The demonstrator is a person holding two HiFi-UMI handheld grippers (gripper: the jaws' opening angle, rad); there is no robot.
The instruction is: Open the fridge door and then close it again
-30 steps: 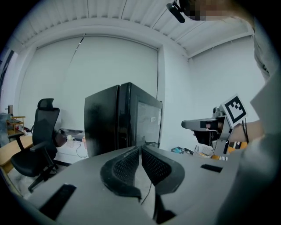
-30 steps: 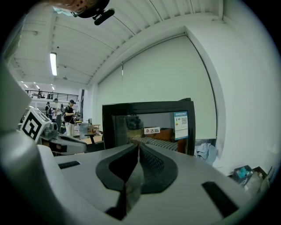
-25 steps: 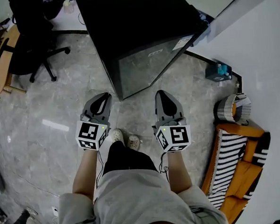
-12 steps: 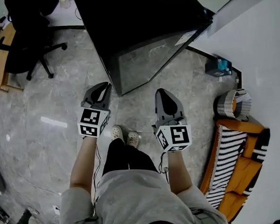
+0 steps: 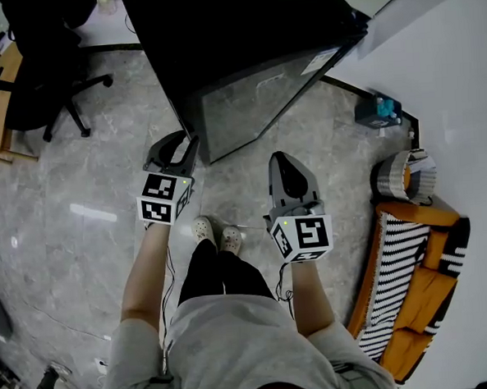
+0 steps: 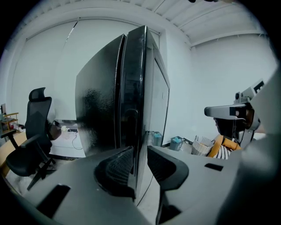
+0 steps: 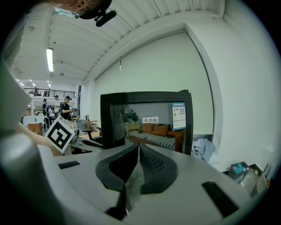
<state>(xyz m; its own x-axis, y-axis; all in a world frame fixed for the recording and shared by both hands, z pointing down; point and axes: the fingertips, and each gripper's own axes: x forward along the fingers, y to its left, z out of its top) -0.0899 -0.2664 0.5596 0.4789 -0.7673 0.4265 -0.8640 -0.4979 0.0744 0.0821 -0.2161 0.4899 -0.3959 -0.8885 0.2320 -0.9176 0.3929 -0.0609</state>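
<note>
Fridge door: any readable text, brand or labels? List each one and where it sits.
"志高", beside a red logo, on the white label at the top middle of the fridge door.
Sticker in the door's upper right corner: its print is too small to read.
In the head view both are blurred and cannot be read.

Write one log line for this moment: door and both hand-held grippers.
fridge door: closed | left hand-held gripper: open, near door edge | right hand-held gripper: shut, empty, back from door
</note>
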